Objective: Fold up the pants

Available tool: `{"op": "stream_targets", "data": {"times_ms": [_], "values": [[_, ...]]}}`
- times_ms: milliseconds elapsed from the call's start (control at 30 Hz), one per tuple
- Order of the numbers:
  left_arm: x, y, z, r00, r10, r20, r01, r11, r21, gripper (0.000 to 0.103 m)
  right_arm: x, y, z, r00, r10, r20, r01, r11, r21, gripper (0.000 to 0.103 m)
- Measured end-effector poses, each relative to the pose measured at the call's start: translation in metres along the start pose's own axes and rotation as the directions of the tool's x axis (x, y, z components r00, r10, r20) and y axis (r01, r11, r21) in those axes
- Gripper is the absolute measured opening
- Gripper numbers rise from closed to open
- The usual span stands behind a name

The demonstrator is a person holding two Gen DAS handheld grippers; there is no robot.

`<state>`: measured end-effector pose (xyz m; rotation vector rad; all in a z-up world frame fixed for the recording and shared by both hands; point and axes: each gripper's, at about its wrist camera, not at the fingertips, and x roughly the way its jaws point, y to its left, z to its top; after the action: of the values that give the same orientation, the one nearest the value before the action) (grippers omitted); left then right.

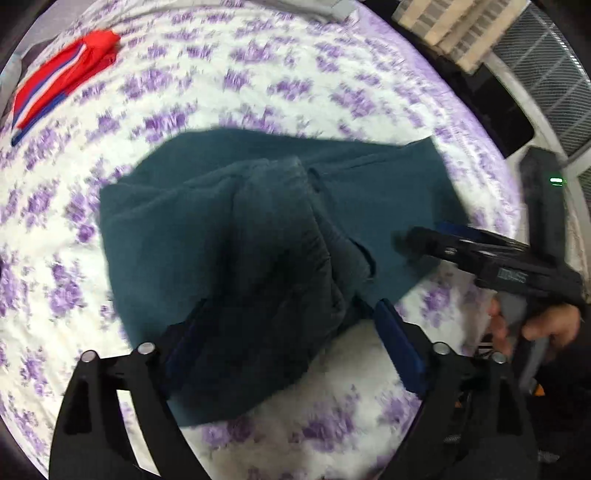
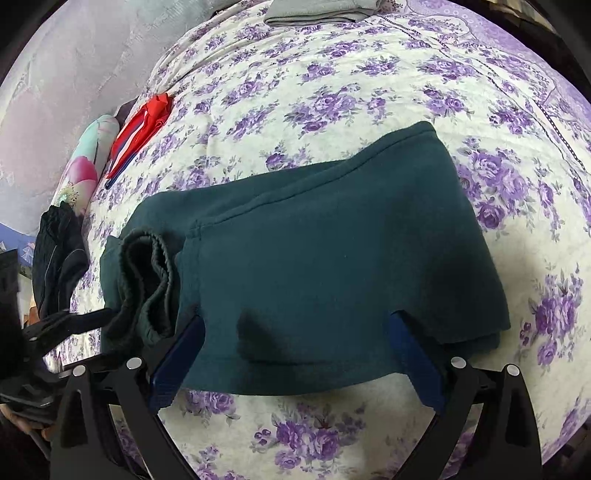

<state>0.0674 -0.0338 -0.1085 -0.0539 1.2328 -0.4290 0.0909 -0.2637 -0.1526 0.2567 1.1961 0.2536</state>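
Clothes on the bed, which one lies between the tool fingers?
The dark green pants, straddled by both tools; the red garment and grey one lie far off.

Counts: 1 pr dark green pants (image 2: 332, 258), 1 red garment w/ blue-white stripes (image 2: 138, 127), 1 dark black garment (image 2: 55, 254) at bed's left edge, 1 grey folded item (image 2: 325, 11) at far end. 1 floral bedspread (image 2: 332, 85), 1 pastel floral pillow (image 2: 86, 162). 2 grippers: left (image 1: 284, 328), right (image 2: 295, 332); 1 bare hand (image 1: 535, 328) seen.
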Motion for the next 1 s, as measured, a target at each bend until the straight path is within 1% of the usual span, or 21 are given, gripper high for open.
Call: {"op": "stream_targets", "data": {"times_ms": [67, 167, 233, 267, 333, 367, 400, 467, 533, 567, 600, 667, 767, 833, 867, 933, 967, 1000], "values": [[-0.021, 0.006, 0.0, 0.998, -0.032, 0.056, 0.033, 0.999, -0.006, 0.093, 0.001, 0.0, 0.003, 1.0, -0.001, -0.01, 0.001, 1.0, 0.019, 0.1], [-0.054, 0.026, -0.002, 0.987, -0.052, 0.154, 0.062, 0.996, -0.058, 0.097, 0.001, 0.0, 0.008, 1.0, 0.002, -0.023, -0.001, 0.998, 0.064, 0.1], [-0.064, 0.043, -0.003, 0.982, -0.015, 0.187, 0.036, 0.993, -0.112, 0.098, 0.001, 0.001, 0.013, 0.999, 0.033, -0.03, -0.03, 0.994, 0.106, 0.1], [-0.065, 0.054, -0.004, 0.981, 0.029, 0.192, 0.0, 0.988, -0.152, 0.098, 0.0, 0.002, 0.014, 0.999, 0.045, -0.031, -0.041, 0.992, 0.119, 0.1], [-0.056, 0.073, -0.006, 0.981, 0.103, 0.162, -0.064, 0.971, -0.229, 0.098, 0.0, 0.006, 0.017, 0.997, 0.075, -0.032, -0.07, 0.988, 0.14, 0.1], [-0.047, 0.084, -0.009, 0.983, 0.132, 0.125, -0.093, 0.957, -0.275, 0.098, 0.0, 0.011, 0.018, 0.994, 0.098, -0.038, -0.091, 0.986, 0.139, 0.1], [-0.039, 0.092, -0.013, 0.984, 0.149, 0.094, -0.114, 0.945, -0.306, 0.098, 0.001, 0.018, 0.019, 0.993, 0.112, -0.044, -0.106, 0.986, 0.127, 0.1], [-0.019, 0.106, -0.021, 0.982, 0.185, 0.03, -0.163, 0.921, -0.353, 0.098, 0.002, 0.038, 0.021, 0.989, 0.134, -0.056, -0.131, 0.989, 0.064, 0.1], [-0.005, 0.11, -0.027, 0.977, 0.21, -0.022, -0.204, 0.912, -0.356, 0.097, 0.003, 0.059, 0.022, 0.987, 0.144, -0.066, -0.146, 0.989, -0.02, 0.1], [0.005, 0.112, -0.032, 0.972, 0.227, -0.067, -0.236, 0.909, -0.344, 0.097, 0.006, 0.073, 0.021, 0.986, 0.146, -0.076, -0.152, 0.985, -0.078, 0.1], [0.012, 0.111, -0.034, 0.969, 0.232, -0.09, -0.248, 0.909, -0.335, 0.098, 0.009, 0.083, 0.023, 0.986, 0.145, -0.086, -0.155, 0.981, -0.12, 0.1], [0.013, 0.107, -0.035, 0.966, 0.247, -0.074, -0.258, 0.91, -0.325, 0.098, 0.015, 0.1, 0.024, 0.985, 0.142, -0.102, -0.159, 0.97, -0.182, 0.1], [0.013, 0.104, -0.033, 0.966, 0.246, -0.077, -0.258, 0.913, -0.318, 0.098, 0.026, 0.12, 0.025, 0.981, 0.139, -0.138, -0.17, 0.953, -0.252, 0.099], [0.013, 0.106, -0.034, 0.968, 0.239, -0.076, -0.25, 0.912, -0.324, 0.098, 0.033, 0.13, 0.024, 0.98, 0.128, -0.152, -0.167, 0.943, -0.288, 0.094], [0.013, 0.106, -0.033, 0.969, 0.236, -0.077, -0.248, 0.912, -0.327, 0.098, 0.038, 0.137, 0.023, 0.977, 0.126, -0.169, -0.174, 0.934, -0.311, 0.085], [0.014, 0.105, -0.033, 0.969, 0.234, -0.078, -0.247, 0.911, -0.329, 0.098, 0.049, 0.148, 0.019, 0.978, 0.078, -0.192, -0.143, 0.923, -0.357, 0.078], [0.013, 0.105, -0.033, 0.969, 0.234, -0.077, -0.246, 0.911, -0.33, 0.098, 0.055, 0.152, 0.016, 0.976, 0.063, -0.21, -0.139, 0.916, -0.375, 0.063], [0.013, 0.105, -0.033, 0.969, 0.234, -0.077, -0.246, 0.911, -0.331, 0.098, 0.06, 0.152, 0.014, 0.973, 0.062, -0.224, -0.146, 0.913, -0.38, 0.052]]}}
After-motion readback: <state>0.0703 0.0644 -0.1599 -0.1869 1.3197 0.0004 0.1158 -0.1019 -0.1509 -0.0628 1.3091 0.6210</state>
